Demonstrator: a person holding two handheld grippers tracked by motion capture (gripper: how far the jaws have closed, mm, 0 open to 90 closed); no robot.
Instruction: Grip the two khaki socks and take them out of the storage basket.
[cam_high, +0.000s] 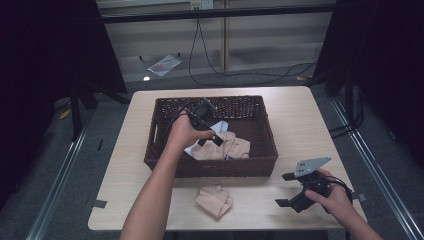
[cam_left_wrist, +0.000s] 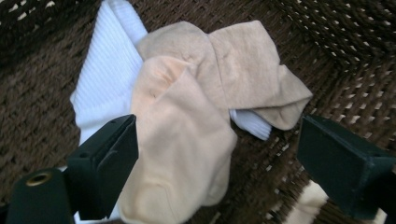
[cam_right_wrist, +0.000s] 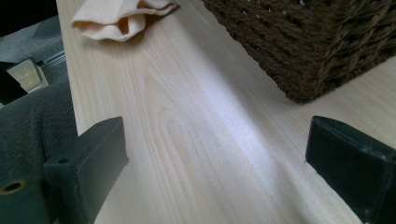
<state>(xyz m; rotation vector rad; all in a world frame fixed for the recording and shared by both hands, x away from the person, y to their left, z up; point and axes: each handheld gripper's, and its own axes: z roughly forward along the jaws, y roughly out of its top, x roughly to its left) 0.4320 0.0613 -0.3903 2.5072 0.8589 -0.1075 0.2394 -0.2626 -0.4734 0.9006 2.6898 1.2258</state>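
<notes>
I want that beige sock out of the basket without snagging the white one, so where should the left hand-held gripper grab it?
Probably the near, rounded end of the beige sock, coming straight down from above. That end lies on top, bulging between the open jaws of the left hand-held gripper, while the white sock sits beneath and to one side in the basket.

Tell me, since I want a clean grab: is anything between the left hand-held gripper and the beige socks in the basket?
Nothing visible. The left hand-held gripper hangs open just above the beige socks, which lie uncovered on top of a white sock inside the basket.
</notes>
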